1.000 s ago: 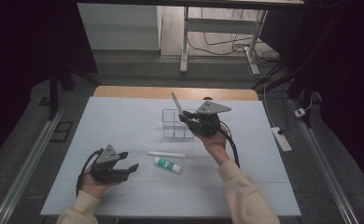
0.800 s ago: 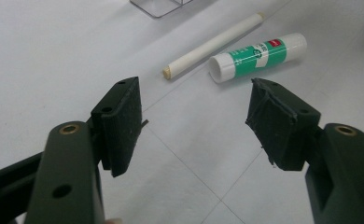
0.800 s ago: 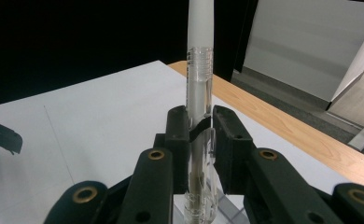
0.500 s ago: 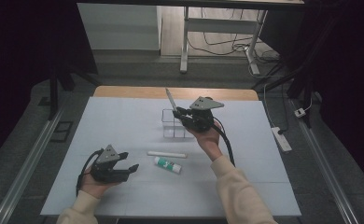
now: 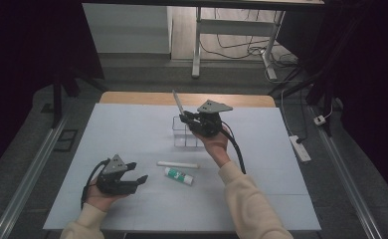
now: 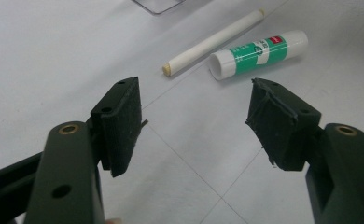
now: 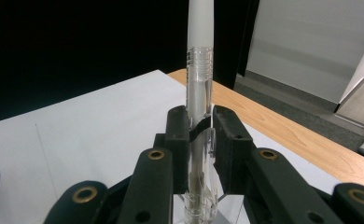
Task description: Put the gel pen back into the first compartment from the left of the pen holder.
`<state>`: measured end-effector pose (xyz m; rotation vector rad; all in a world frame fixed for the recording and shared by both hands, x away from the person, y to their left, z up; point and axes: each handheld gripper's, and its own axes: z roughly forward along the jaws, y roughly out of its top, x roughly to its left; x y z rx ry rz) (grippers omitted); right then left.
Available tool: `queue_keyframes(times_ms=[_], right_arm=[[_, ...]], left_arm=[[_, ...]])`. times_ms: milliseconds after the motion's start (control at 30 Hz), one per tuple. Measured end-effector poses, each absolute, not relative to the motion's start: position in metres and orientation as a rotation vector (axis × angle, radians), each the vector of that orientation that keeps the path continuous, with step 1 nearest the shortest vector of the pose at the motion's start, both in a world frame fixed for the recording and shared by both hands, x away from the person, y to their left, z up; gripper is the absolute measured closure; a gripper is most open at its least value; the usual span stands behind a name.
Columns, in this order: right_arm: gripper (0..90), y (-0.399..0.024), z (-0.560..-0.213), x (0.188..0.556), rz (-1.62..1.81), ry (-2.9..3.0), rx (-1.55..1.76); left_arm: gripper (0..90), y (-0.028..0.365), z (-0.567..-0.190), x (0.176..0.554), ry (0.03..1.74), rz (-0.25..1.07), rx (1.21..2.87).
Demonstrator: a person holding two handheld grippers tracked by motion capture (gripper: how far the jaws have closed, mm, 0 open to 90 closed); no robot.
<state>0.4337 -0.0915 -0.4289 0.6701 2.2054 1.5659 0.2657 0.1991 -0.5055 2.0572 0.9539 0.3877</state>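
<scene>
right tongs (image 7: 200, 128) pinching clear plastic pen with white cap (image 7: 199, 65) above clear compartment organizer (image 5: 186, 134); left tongs (image 6: 196, 123) spread, empty, on bench (image 5: 132, 124).

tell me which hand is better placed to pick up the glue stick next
Left. The left gripper sits on the mat with open, empty jaws, close beside the glue stick. The right gripper is shut on a clear pen above the clear organizer.
</scene>
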Motion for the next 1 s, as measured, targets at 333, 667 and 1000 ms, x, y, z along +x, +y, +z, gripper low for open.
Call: queue_keyframes(times_ms=[333,667,1000], right_arm=[[76.1,-0.083,-0.432,0.443,1.578,2.205,0.692],[76.1,-0.071,-0.435,0.452,1.590,2.202,0.691],[76.0,-0.066,-0.448,0.463,1.606,2.178,0.727]], left_arm=[[34.8,0.200,-0.505,0.266,0.952,0.384,2.053],[34.8,0.201,-0.505,0.266,0.950,0.383,2.053],[34.8,0.202,-0.505,0.266,0.952,0.383,2.053]])
